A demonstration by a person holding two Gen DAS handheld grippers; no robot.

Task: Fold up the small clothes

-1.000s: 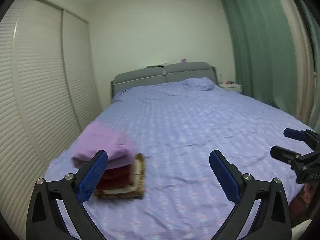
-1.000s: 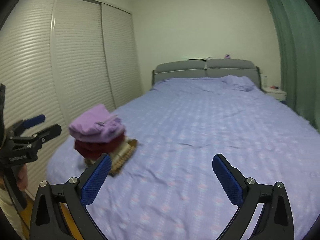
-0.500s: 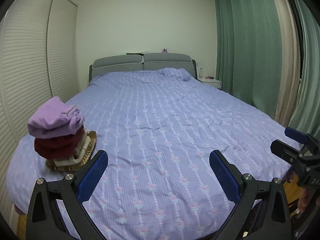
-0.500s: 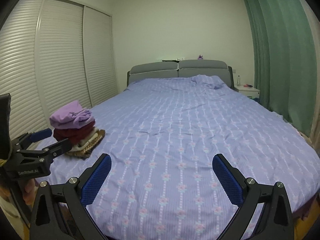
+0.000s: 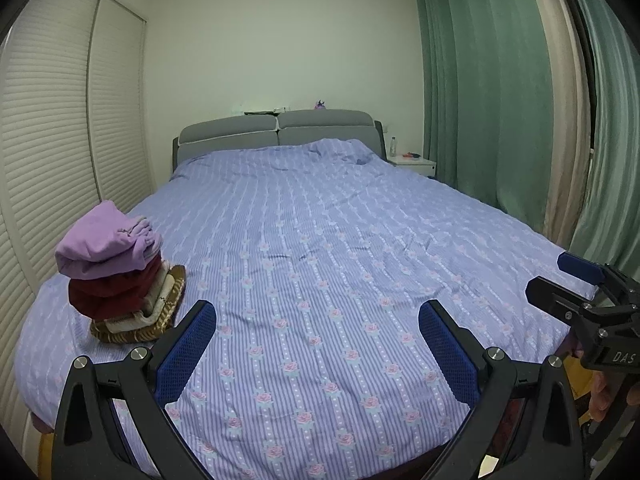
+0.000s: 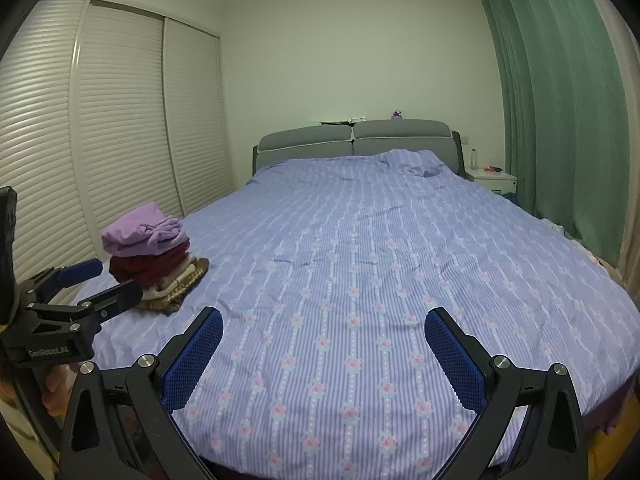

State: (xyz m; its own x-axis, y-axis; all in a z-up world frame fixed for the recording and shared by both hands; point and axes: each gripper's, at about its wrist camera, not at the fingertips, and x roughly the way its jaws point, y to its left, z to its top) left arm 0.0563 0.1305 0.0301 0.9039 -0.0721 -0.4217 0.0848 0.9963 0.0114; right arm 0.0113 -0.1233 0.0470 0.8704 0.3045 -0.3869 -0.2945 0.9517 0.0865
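Observation:
A stack of folded small clothes [image 5: 116, 276] [image 6: 152, 256], lilac on top, dark red below, then cream and brown striped, rests on the near left corner of the bed [image 5: 328, 264] [image 6: 380, 264]. My left gripper [image 5: 318, 344] hovers open off the foot of the bed, to the right of the stack, holding nothing. It also appears at the left edge of the right wrist view as the left gripper [image 6: 96, 280]. My right gripper [image 6: 324, 350] is open and empty over the foot of the bed. The left wrist view catches the right gripper [image 5: 560, 280] at far right.
Blue-lilac striped bedding with small flowers covers the bed up to a grey headboard [image 5: 276, 132]. White slatted wardrobe doors [image 6: 100, 140] run along the left side. Green curtains [image 5: 488, 100] and a white nightstand [image 6: 490, 180] stand on the right.
Both grippers have drawn back from the stack toward the foot of the bed, so the stack looks farther away and further left. Both stay open and empty.

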